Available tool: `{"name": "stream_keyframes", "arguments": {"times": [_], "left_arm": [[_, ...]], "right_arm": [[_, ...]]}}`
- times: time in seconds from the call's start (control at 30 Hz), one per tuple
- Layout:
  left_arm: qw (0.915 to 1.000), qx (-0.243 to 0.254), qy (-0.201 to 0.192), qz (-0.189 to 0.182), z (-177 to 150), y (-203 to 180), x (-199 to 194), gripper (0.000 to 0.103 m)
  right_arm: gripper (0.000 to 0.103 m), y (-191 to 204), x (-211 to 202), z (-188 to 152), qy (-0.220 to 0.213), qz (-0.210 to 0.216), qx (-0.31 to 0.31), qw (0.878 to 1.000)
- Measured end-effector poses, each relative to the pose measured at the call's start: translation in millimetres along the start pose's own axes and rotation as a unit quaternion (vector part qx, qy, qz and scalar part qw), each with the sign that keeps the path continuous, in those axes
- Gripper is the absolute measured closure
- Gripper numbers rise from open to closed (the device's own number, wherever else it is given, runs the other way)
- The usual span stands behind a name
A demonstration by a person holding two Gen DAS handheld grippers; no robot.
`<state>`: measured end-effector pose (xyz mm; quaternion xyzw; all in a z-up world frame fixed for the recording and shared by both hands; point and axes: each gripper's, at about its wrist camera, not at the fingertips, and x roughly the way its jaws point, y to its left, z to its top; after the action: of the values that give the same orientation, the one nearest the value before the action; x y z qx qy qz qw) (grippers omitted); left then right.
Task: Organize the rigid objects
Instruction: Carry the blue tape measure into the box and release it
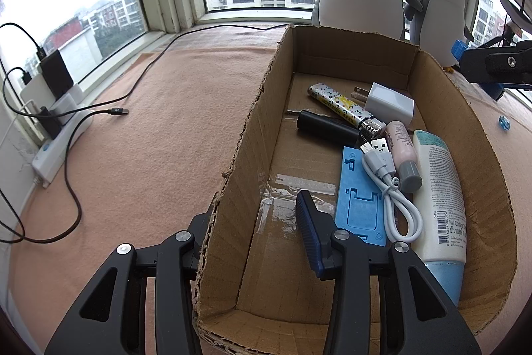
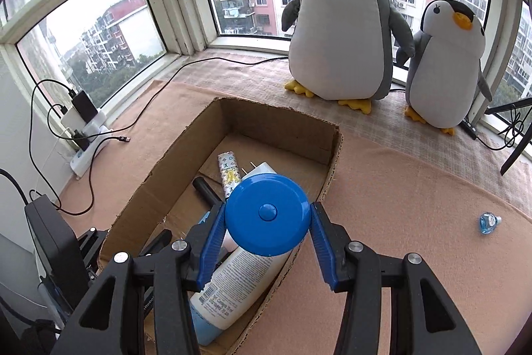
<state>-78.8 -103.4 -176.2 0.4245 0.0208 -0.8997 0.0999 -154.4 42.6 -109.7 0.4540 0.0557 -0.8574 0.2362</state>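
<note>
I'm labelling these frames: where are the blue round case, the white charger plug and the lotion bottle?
blue round case [image 2: 268,214]: right wrist view, centre button of its face.
white charger plug [image 1: 389,103]: left wrist view, white body.
lotion bottle [image 1: 439,185]: left wrist view, printed label.

Rough corrugated cardboard box [image 1: 252,128] — glossy tape on its floor — on matt, fuzzy peach cloth [image 1: 149,122].

soft window daylight, fisheye-warped edges
</note>
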Motion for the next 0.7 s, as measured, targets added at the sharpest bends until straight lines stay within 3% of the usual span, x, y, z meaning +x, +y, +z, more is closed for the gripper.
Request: {"name": "stream_keyframes", "arguments": {"times": [0.57, 0.7], "left_arm": [[1.0, 0.0, -0.001, 0.0, 0, 1, 0, 0.061], [1.0, 0.0, -0.001, 0.001, 1, 1, 0, 0.061]], "right_arm": [[0.056, 19, 17, 4, 0.006, 0.0, -0.026, 1.0], [0.041, 20, 14, 6, 0.002, 0.004, -0.03, 1.0]]}}
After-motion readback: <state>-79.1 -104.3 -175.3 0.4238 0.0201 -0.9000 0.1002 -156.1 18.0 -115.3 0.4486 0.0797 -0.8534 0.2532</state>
